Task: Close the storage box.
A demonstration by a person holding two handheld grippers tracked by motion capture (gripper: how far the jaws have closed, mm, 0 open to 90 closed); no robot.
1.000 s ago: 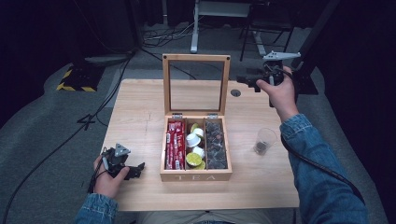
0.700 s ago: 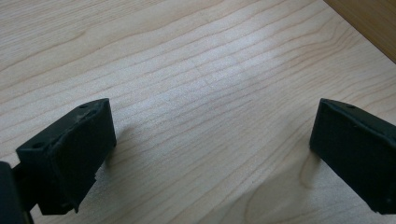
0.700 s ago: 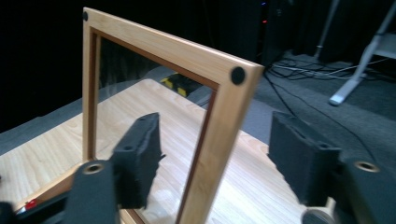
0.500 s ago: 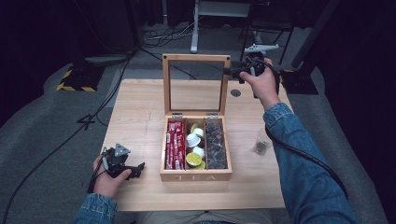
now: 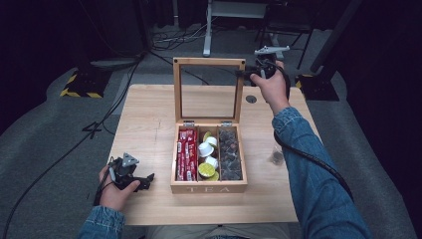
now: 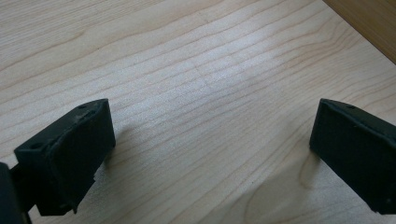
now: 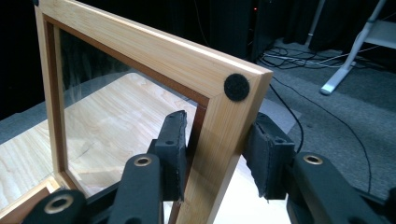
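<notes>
The tea box (image 5: 209, 159) sits mid-table with its lid (image 7: 140, 60) upright. The right gripper (image 7: 212, 156) has its jaws straddling the lid frame's upper right side; the near pad touches, but I cannot tell whether the far one has closed on it. A second ago that gripper was well right of the box, so closing the lid is probably next. The left gripper (image 6: 210, 154) stays parked left of the box, jaws spread wide over bare table (image 6: 187, 60). The small object (image 5: 277, 157) right of the box is too blurred to identify.
</notes>
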